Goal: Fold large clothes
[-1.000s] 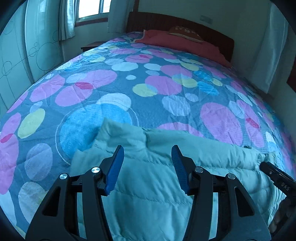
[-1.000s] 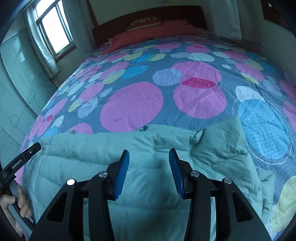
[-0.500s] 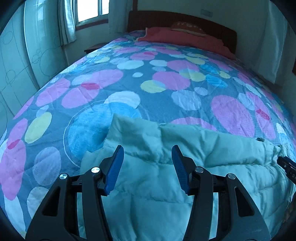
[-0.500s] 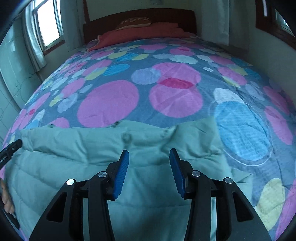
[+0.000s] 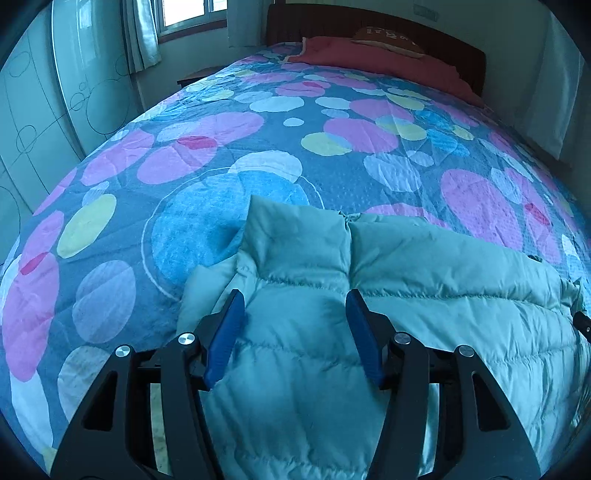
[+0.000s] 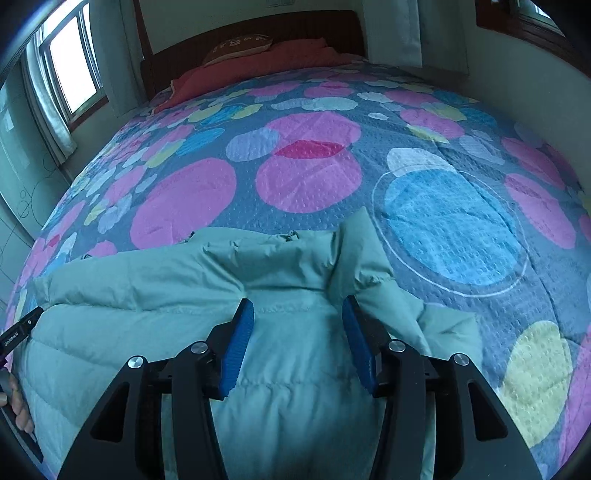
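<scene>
A pale green quilted down jacket (image 5: 424,295) lies spread flat across the near end of the bed, on a blue bedspread (image 5: 258,147) printed with pink, yellow and light-blue circles, its stand-up collar (image 5: 295,236) pointing toward the red pillow (image 5: 369,55) and dark wooden headboard (image 6: 258,33). The left gripper (image 5: 295,314) hangs over the jacket just below the collar, its blue pads released with nothing pinched, the jaws having just been opening. The right gripper (image 6: 297,319) hovers likewise unclenched over the jacket (image 6: 147,288), jaws also just widened, empty.
</scene>
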Motion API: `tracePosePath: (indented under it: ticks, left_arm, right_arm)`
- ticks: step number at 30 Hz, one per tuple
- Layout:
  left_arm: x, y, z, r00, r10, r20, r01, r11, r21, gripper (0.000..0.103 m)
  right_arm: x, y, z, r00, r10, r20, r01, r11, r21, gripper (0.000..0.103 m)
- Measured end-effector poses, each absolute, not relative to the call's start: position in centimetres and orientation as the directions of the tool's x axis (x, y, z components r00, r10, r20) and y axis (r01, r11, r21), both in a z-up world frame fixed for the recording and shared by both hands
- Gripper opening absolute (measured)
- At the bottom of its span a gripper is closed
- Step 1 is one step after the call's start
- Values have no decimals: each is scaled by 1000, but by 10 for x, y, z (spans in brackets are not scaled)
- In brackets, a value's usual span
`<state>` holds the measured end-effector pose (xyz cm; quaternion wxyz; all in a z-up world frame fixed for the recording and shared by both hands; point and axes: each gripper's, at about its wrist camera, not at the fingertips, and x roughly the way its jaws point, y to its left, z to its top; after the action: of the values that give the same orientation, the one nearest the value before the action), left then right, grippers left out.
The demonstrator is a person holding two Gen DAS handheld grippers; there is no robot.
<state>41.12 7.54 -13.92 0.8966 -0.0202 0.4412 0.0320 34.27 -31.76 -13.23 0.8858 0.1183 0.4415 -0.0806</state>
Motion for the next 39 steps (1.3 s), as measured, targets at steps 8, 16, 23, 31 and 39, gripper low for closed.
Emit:
tracePosePath:
  ticks: [8, 16, 23, 31, 39]
  left_arm:
    - [330, 103, -129, 632, 46, -773, -120, 992, -38, 62]
    - [243, 145, -144, 592, -20, -806, -215, 959, -182, 71]
    - [223, 147, -162, 562, -86, -822, -252, 930, -269, 71]
    - [238, 147, -166, 586, -147, -797, -285, 883, -373, 74]
    - [227, 157, -164, 599, -224, -769, -340, 798, -497, 75]
  right_arm:
    - [263, -340, -113, 616, -36, -787, 303, 933, 195, 57]
    - [181, -360, -127, 593, 13, -805, 382, 876, 296, 57]
    - [148, -354, -152, 599, 138, -789, 408, 795, 449, 57]
    - [166, -346, -156, 634, 164, -756, 422, 746, 516, 57]
    - [166, -352, -161, 651, 174, -739, 437, 710, 552, 57]
